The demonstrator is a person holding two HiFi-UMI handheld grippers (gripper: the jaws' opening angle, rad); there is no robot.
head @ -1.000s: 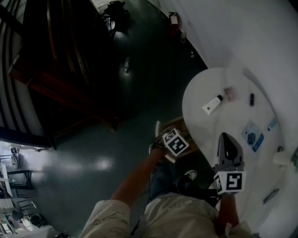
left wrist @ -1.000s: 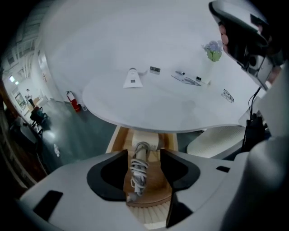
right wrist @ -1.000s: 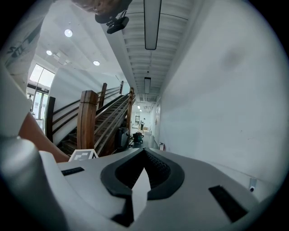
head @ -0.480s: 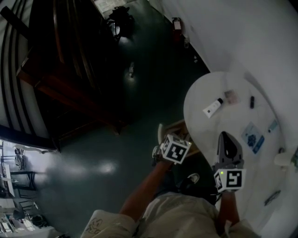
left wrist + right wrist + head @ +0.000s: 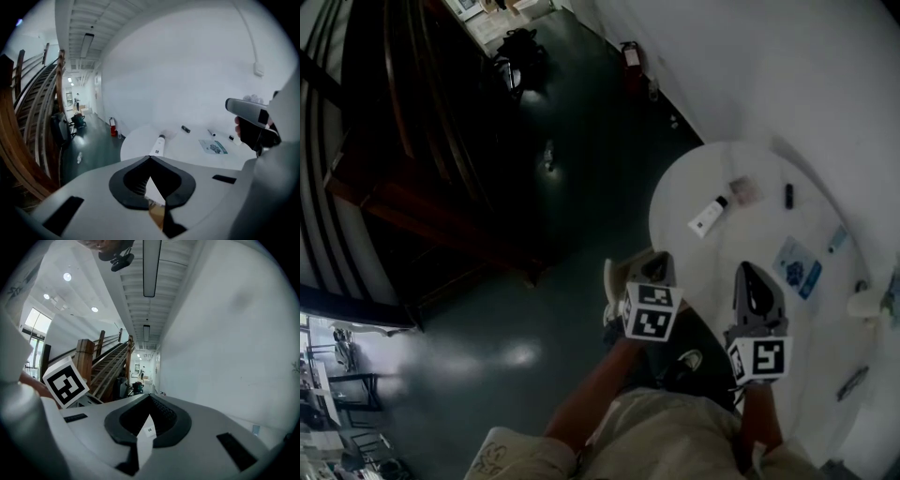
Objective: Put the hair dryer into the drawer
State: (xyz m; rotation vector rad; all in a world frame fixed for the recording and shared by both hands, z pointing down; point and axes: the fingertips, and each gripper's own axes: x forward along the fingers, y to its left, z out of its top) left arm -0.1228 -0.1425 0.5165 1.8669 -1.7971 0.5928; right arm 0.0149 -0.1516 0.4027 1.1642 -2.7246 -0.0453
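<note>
Tools side by side ahead of you. Your left tool [image 5: 657,268] tilts down beside worktop [image 5: 741,234] edge, jaws just closed on nothing. Right tool [image 5: 750,274] over worktop, jaws together, empty.

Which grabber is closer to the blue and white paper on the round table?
Right. The right gripper hovers over the table just beside the blue and white paper; the left gripper is farther off, by the table's edge.
</note>
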